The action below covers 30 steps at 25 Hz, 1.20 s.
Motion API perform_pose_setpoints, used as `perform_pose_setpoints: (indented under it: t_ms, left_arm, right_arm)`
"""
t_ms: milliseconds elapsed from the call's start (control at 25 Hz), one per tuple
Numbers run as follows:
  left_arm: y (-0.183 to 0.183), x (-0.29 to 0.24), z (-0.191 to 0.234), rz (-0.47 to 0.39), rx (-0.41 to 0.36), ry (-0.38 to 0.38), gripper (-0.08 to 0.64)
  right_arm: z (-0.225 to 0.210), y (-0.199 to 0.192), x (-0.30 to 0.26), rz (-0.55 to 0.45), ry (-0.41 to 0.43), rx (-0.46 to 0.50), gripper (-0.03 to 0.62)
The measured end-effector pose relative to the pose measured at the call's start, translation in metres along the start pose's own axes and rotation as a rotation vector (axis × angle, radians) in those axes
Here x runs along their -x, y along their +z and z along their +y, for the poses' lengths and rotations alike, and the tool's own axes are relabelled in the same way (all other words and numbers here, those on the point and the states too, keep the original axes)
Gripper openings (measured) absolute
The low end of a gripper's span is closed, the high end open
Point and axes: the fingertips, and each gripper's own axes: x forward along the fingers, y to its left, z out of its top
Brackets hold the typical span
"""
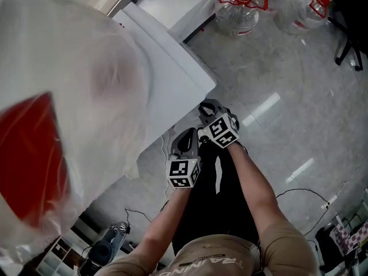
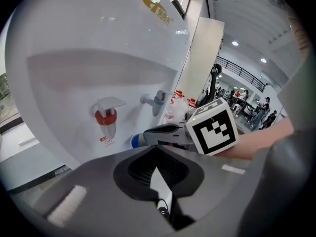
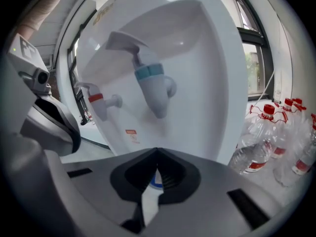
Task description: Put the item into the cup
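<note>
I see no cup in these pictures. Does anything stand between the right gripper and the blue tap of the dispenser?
No cup or item shows in any view. The right gripper, jaws together and empty, points at the blue tap of the water dispenser; nothing visible stands between them. The left gripper is off to its side.

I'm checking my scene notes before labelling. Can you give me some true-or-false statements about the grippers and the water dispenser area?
1. The left gripper and right gripper both have their fingers together, holding nothing. True.
2. A cup stands under the blue-collared tap of the white water dispenser. False: no cup shows in any view.
3. The dispenser also has a red tap. True.
4. The clear plastic bottles on the floor have blue caps. False: their caps are red.
</note>
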Motion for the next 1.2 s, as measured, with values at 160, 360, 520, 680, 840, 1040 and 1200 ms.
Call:
perform_pose_setpoints:
  t_ms: [160, 360, 520, 680, 840, 1040, 1200]
  left_arm:
    - [-0.002, 0.001, 0.006, 0.004, -0.004, 0.005, 0.007]
    - [-0.011, 0.008, 0.007, 0.016, 0.001, 0.009, 0.008]
    - [-0.016, 0.014, 0.006, 0.018, 0.01, 0.011, 0.008]
    - [-0.018, 0.018, 0.003, 0.011, 0.008, 0.001, 0.008]
    - [-0.015, 0.027, 0.001, 0.009, 0.01, 0.001, 0.008]
    - [0.008, 0.048, -0.014, -0.027, -0.035, -0.029, 0.008]
    - [0.028, 0.088, -0.032, -0.034, -0.069, -0.056, 0.008]
  right_arm:
    - [-0.002, -0.005, -0.009, 0.018, -0.004, 0.015, 0.011]
    - [-0.001, -0.001, -0.01, -0.007, -0.023, 0.072, 0.012]
    - [-0.001, 0.001, -0.005, -0.019, -0.051, 0.088, 0.012]
    - [-0.001, -0.004, 0.008, -0.015, -0.079, 0.078, 0.012]
    - [0.003, -0.012, 0.03, 0.016, -0.13, 0.107, 0.012]
    - [0.017, -0.001, 0.071, 0.026, -0.126, 0.139, 0.012]
    - [0.052, 0.024, 0.115, 0.042, -0.085, 0.157, 0.012]
